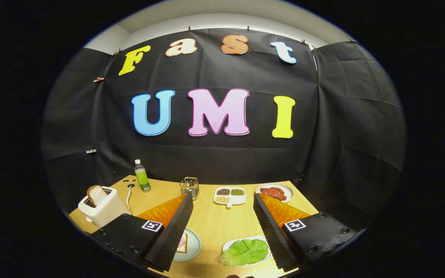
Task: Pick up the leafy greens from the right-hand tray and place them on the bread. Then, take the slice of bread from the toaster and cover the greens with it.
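My gripper (222, 202) hangs above the wooden table (211, 224), open, with nothing between its two black ridged fingers. Below and near the right finger (270, 227), light green leafy greens (245, 251) lie on a white oval tray (230, 244). By the left finger (174, 231), a pale round plate (193, 244) holds a bread slice (182, 244) with something pink on it, partly hidden by that finger. Beyond the left finger stands a white toaster (102, 210) with a slice of bread (97, 194) sticking up out of its slot.
Farther back on the table are a green-labelled bottle (142, 176), a small wire holder (190, 187), a white divided dish of grains (229, 195) and a white plate of reddish meat (275, 192). A cable (129, 195) runs behind the toaster. Black cloth walls close the booth.
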A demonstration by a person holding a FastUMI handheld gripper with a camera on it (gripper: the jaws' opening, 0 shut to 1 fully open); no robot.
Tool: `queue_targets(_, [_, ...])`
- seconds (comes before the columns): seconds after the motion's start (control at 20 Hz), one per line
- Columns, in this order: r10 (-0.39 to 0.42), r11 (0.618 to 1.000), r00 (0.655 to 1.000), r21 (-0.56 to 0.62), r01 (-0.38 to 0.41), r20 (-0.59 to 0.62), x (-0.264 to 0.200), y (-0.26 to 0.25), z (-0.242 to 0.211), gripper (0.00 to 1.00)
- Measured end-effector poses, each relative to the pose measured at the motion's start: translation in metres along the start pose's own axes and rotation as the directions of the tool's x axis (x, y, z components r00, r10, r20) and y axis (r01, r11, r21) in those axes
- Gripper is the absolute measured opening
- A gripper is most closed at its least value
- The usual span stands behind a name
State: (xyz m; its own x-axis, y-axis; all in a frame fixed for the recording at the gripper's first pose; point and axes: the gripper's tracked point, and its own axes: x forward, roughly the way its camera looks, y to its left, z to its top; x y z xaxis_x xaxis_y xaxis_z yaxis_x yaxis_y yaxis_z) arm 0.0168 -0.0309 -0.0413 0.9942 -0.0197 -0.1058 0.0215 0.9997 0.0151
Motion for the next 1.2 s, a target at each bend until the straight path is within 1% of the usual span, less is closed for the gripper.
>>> queue_targets(0.25, [-0.016, 0.999, 0.995, 0.04, 0.02, -0.095, 0.015, -0.018, -0.037, 0.98])
queue_targets(0.45, [-0.029, 0.999, 0.98, 0.039, 0.038, -0.198, 0.03, -0.036, -0.084, 0.98])
queue_targets(0.6, [-0.031, 0.999, 0.957, 0.03, 0.041, -0.288, 0.038, -0.048, -0.128, 0.98])
queue_targets(0.85, [-0.009, 0.999, 0.904, 0.035, 0.026, -0.428, 0.045, -0.062, -0.197, 0.98])
queue_targets(1.05, [0.003, 0.999, 0.868, 0.035, 0.017, -0.497, 0.049, -0.063, -0.235, 0.99])
queue_targets(1.2, [0.005, 1.0, 0.849, 0.0, -0.006, -0.529, 0.053, -0.062, -0.255, 1.0])
